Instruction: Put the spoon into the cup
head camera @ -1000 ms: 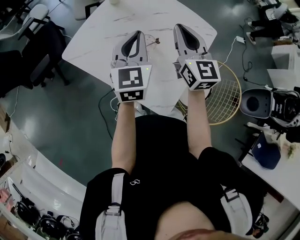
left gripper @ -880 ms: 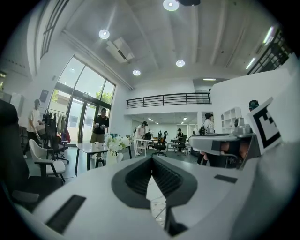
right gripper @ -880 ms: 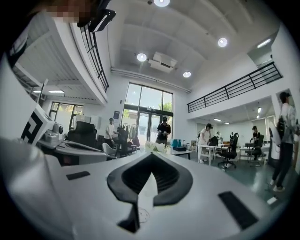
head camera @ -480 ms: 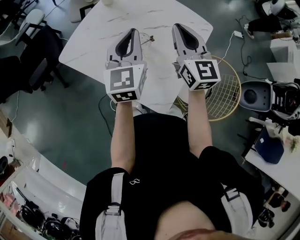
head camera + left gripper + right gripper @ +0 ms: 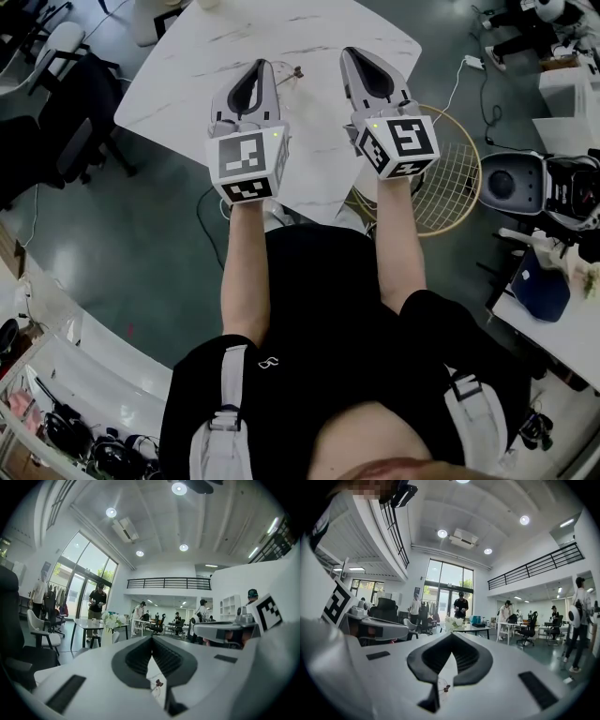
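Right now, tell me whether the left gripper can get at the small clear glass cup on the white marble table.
Probably yes: the small clear glass cup stands on the white marble table just beside the left gripper, nothing between them. Its shut fingers must open first.

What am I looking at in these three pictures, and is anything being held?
A person at a white table holds a two-jaw grasping tool in each hand; the marker cubes belong to the tools. The top-down picture comes from a camera on the person's head and shows the left tool and right tool. The other two come from cameras riding on each tool, looking along its jaws. Both tools are shut and empty. On the table, between them, is a clear glass cup with a small dark piece by it, perhaps the spoon; too small to tell.
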A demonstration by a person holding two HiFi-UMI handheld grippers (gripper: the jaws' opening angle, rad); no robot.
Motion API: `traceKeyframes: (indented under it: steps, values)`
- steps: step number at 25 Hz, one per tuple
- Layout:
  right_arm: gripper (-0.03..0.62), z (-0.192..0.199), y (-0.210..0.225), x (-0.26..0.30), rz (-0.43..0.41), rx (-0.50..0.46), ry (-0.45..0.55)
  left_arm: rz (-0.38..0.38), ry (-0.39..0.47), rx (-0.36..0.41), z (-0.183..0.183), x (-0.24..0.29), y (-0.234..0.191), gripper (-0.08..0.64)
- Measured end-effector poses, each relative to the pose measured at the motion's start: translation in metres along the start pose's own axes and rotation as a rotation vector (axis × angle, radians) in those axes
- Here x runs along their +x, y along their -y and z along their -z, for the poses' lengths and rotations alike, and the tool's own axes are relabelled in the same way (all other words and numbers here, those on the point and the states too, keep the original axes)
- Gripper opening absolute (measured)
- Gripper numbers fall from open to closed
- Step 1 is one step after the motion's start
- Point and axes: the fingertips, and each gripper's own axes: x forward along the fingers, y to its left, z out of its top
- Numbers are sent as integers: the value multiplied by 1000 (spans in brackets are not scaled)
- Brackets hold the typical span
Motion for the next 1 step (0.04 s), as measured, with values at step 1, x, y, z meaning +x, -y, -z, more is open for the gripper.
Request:
traceKeyframes:
  steps: [1]
  values:
    - [6,1,-1,-1,-3,0,-2,-3,-7,-5,3,-1,0,12]
